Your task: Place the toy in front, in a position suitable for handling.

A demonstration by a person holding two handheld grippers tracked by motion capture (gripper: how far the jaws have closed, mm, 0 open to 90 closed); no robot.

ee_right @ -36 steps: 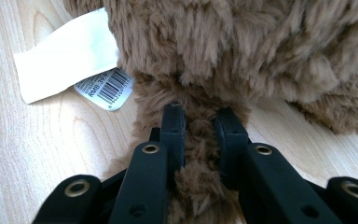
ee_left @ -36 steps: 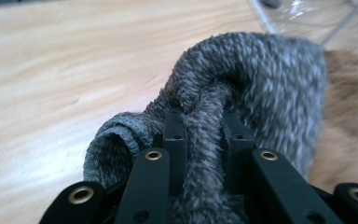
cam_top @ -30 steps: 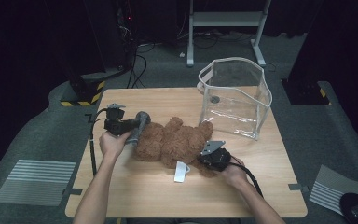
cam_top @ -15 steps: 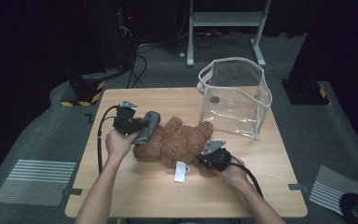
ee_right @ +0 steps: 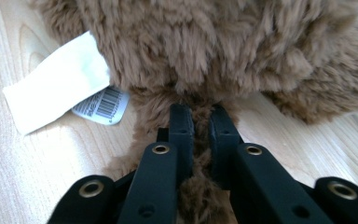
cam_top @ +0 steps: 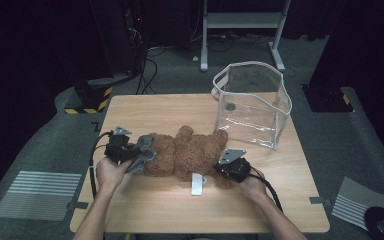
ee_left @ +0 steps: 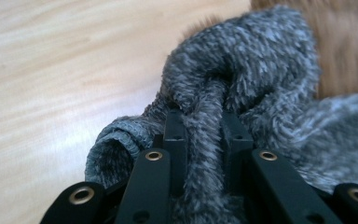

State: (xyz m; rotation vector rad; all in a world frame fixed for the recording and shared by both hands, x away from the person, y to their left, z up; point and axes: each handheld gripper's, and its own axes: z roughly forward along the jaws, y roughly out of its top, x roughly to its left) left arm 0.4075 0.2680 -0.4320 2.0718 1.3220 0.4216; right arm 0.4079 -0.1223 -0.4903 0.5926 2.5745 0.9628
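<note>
A brown teddy bear (cam_top: 190,152) lies across the middle of the wooden table (cam_top: 145,112). A grey knitted piece (cam_top: 144,154) sits at its left end. My left gripper (cam_top: 138,150) is shut on a fold of that grey knit (ee_left: 261,70), which is pinched between the jaws of the left gripper (ee_left: 200,123). At the bear's near right side, my right gripper (cam_top: 220,171) is shut on a tuft of the bear's fur (ee_right: 205,46). The right gripper's (ee_right: 200,116) jaws have just been closing, with the fur between them.
A clear plastic bag (cam_top: 252,102) with white trim stands open at the table's far right. A white tag (cam_top: 197,184) and a barcode label (ee_right: 100,105) stick out from the bear toward the near edge. Bare wood lies at the far left.
My left hand has pulled back to the left and toward the near edge, taking the grey knit with it. The right hand has stayed where it was.
</note>
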